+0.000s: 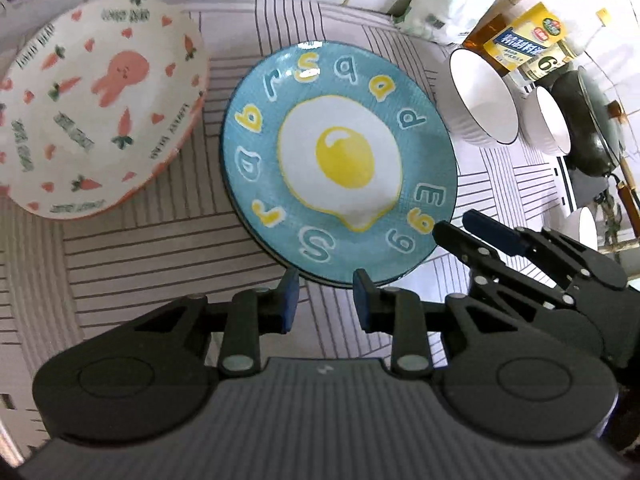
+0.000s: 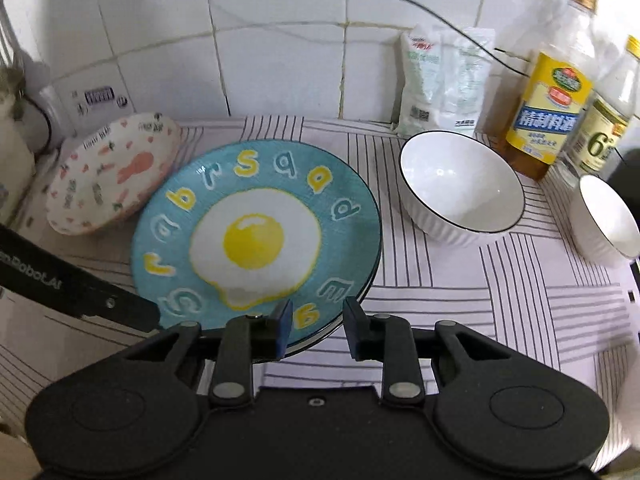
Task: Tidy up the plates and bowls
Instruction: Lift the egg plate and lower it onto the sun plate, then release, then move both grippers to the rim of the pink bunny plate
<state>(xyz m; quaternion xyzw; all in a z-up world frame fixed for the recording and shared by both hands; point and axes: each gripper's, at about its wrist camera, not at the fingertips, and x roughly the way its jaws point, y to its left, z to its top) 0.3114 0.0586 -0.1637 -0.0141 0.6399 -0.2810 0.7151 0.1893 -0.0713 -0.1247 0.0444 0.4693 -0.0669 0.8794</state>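
Note:
A blue plate with a fried-egg design (image 1: 340, 160) (image 2: 256, 236) lies on the striped cloth, stacked on another plate whose rim shows beneath. A white carrot-and-rabbit plate (image 1: 96, 104) (image 2: 112, 172) leans tilted to its left. Two white ribbed bowls (image 1: 480, 100) (image 1: 548, 120) stand to the right; they also show in the right wrist view (image 2: 460, 188) (image 2: 608, 220). My left gripper (image 1: 326, 300) is open and empty just before the blue plate's near rim. My right gripper (image 2: 314, 320) (image 1: 480, 232) is open over the plate's near right edge.
Oil and vinegar bottles (image 2: 548, 104) (image 2: 604, 120) and a white bag (image 2: 440, 80) stand against the tiled wall (image 2: 280, 40) at the back right. A dark pan (image 1: 588, 120) sits past the bowls. The striped cloth (image 2: 500, 300) covers the counter.

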